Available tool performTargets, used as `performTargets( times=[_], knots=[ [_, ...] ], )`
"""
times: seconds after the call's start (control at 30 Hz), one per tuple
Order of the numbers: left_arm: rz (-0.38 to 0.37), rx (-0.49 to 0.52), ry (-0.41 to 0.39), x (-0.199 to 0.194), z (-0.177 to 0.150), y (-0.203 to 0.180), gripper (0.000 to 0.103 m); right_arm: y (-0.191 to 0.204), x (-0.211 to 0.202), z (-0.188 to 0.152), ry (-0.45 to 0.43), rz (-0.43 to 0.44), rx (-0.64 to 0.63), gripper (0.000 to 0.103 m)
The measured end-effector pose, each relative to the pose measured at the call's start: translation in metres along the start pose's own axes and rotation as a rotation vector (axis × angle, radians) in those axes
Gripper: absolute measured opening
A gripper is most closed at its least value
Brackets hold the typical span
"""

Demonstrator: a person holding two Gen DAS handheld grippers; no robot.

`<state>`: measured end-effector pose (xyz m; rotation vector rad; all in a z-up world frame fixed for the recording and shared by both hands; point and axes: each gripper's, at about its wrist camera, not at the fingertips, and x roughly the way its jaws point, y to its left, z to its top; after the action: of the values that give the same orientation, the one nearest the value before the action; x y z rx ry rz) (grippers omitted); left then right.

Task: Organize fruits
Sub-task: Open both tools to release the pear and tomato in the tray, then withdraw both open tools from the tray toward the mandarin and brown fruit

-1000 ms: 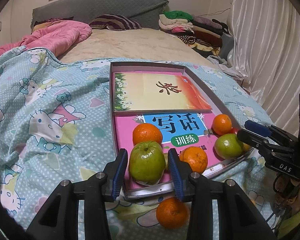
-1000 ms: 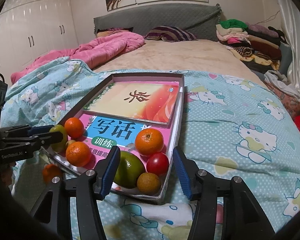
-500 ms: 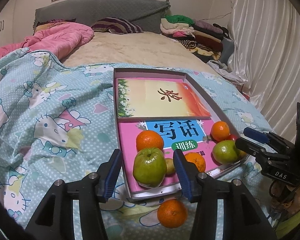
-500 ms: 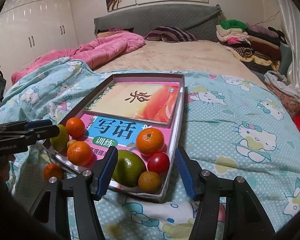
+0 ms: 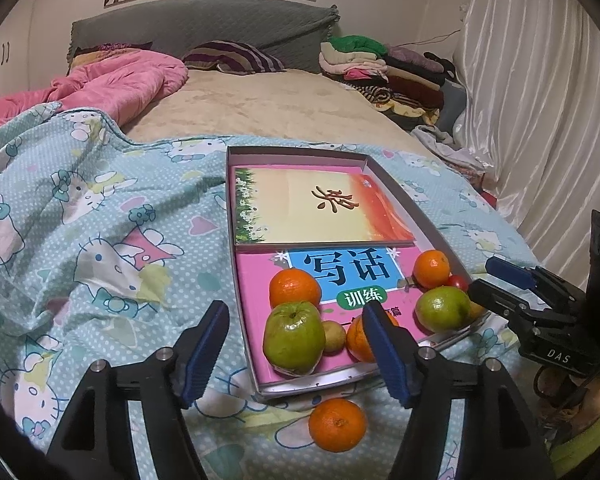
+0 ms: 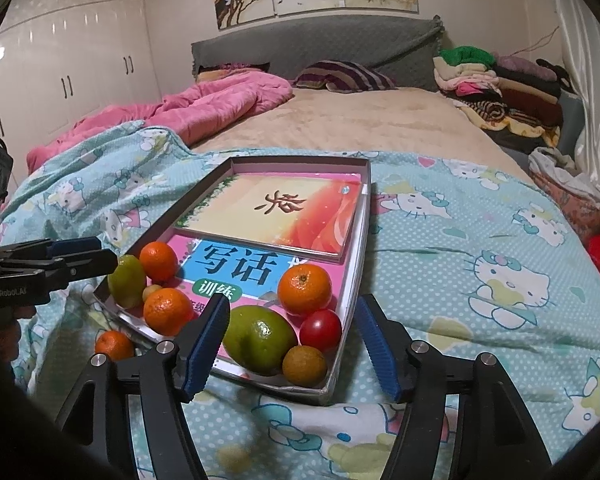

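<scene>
A grey tray [image 5: 396,184] [image 6: 356,256] lies on the bed with two books and several fruits in it. A green apple [image 5: 294,338] [image 6: 126,281] sits at its near left corner, with oranges [image 5: 295,287] and a small brown fruit [image 5: 334,336] beside it. A green mango [image 5: 443,309] [image 6: 259,340], a tomato [image 6: 321,330] and an orange [image 6: 305,289] sit at the right side. One orange [image 5: 337,424] [image 6: 114,345] lies loose on the blanket outside the tray. My left gripper [image 5: 296,354] is open, empty, above the apple. My right gripper [image 6: 292,346] is open, empty, over the mango.
The tray rests on a Hello Kitty blanket [image 5: 100,240]. A pink quilt [image 5: 120,80] lies at the back left. Folded clothes [image 5: 380,68] are stacked at the back right. White curtains [image 5: 540,100] hang on the right.
My left gripper has opened wider, pulled back and risen from the green apple, which stays in the tray. My right gripper has opened slightly and drawn back a little.
</scene>
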<state>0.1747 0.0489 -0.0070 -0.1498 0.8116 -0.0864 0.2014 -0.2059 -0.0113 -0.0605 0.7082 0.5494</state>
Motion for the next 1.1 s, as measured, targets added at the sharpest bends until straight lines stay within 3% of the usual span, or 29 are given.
performTargets(
  times=[0.43,1.1],
  knots=[
    [0.002,0.030,-0.006,-0.012,0.000,-0.009,0.083,0.005,-0.016,0.001,-0.041,0.005,-0.013,0.072],
    [-0.025,0.063,-0.013,-0.028,-0.015,-0.022,0.085,0.030,-0.049,-0.020,-0.058,0.002,-0.045,0.074]
  ],
)
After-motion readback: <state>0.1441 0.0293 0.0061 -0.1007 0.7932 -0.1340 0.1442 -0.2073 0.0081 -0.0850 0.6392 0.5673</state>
